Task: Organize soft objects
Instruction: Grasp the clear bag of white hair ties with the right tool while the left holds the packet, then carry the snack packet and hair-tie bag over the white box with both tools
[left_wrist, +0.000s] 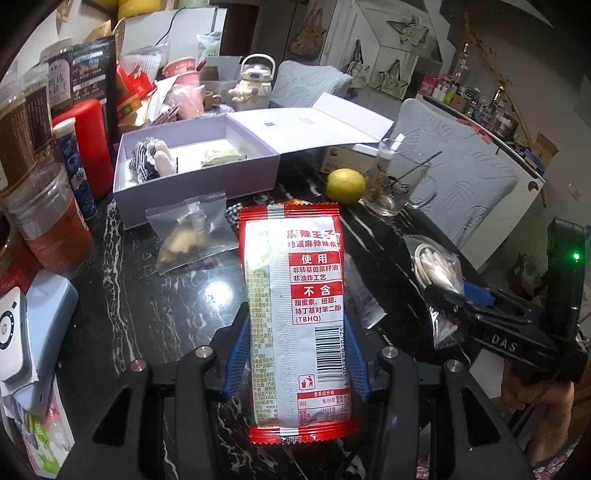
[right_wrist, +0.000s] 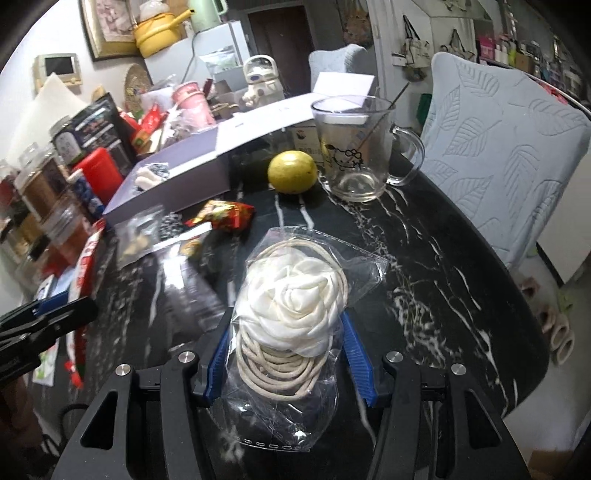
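Note:
My left gripper (left_wrist: 297, 332) is shut on a red and silver snack packet (left_wrist: 295, 295), held above the black marble table (left_wrist: 147, 295). My right gripper (right_wrist: 284, 347) is shut on a clear bag with a white fabric flower and cord (right_wrist: 291, 306); it also shows at the right of the left wrist view (left_wrist: 439, 273). An open lilac box (left_wrist: 192, 162) lies beyond, holding a striped soft toy (left_wrist: 147, 158) and a small green packet (left_wrist: 221, 157). A clear pouch with pale pieces (left_wrist: 192, 232) lies before the box.
A lemon (left_wrist: 345, 184) and a glass mug (left_wrist: 399, 184) stand right of the box. Jars, a red container (left_wrist: 92, 144) and a blue tube (left_wrist: 75, 166) crowd the left edge. A crumpled red wrapper (right_wrist: 225, 216) lies near the box. A padded chair (right_wrist: 498, 155) stands at the right.

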